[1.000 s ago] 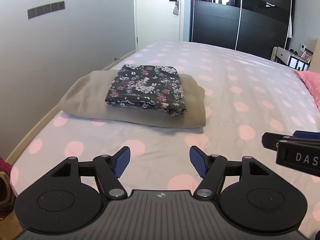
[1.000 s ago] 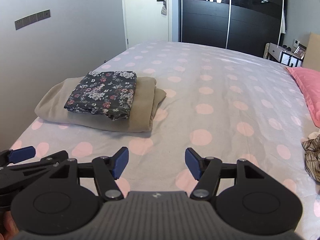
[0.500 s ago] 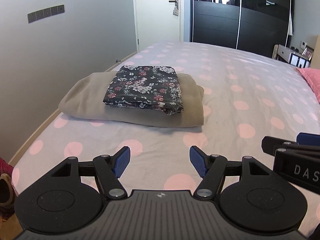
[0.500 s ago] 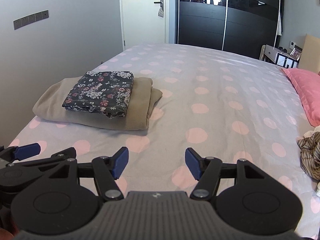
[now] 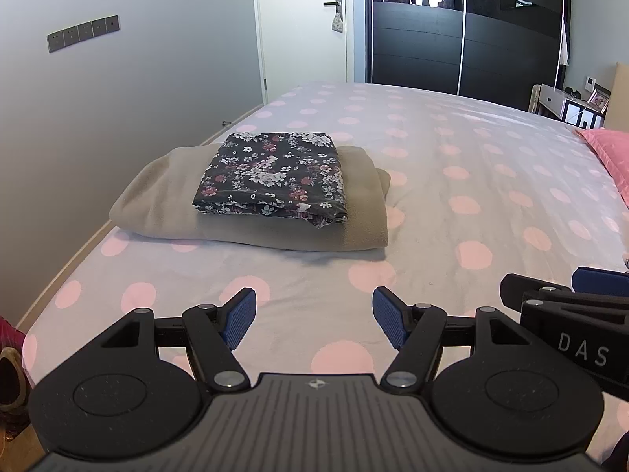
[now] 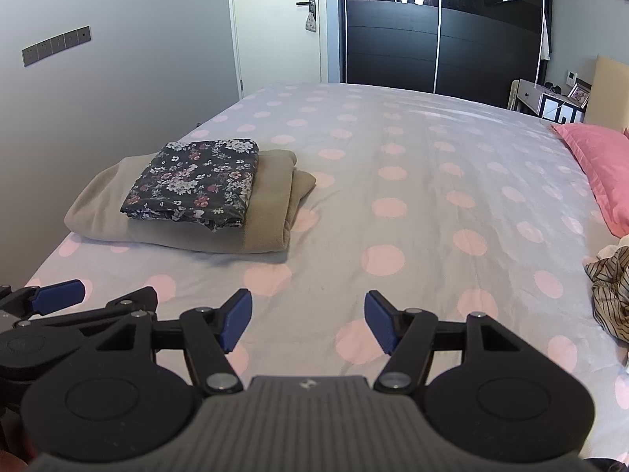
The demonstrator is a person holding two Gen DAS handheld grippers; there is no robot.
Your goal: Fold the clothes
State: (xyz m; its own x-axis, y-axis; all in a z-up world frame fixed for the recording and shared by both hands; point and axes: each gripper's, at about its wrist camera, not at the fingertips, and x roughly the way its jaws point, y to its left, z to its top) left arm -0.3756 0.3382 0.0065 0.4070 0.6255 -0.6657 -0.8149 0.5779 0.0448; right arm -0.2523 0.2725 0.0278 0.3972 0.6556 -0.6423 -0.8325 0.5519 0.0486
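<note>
A folded dark floral garment [image 5: 275, 175] [image 6: 194, 181] lies on top of a folded beige garment [image 5: 165, 204] [image 6: 271, 204] at the left side of the bed. A crumpled striped garment [image 6: 611, 287] lies unfolded at the bed's right edge. My left gripper [image 5: 314, 320] is open over the spotted sheet, well short of the stack, with nothing between its blue pads. My right gripper [image 6: 308, 320] is open too, also empty, side by side with the left one. Each gripper shows at the edge of the other's view.
The bed [image 5: 452, 181] has a grey sheet with pink dots. A pink pillow [image 6: 597, 165] lies at the right. A grey wall [image 5: 118, 98] runs along the left edge. A white door [image 5: 302, 19], a dark wardrobe [image 5: 464, 31] and a small white table [image 6: 546, 102] stand behind.
Both views have tilted slightly, so the stack sits a little lower and more of the striped garment shows at the right. Both grippers stay open.
</note>
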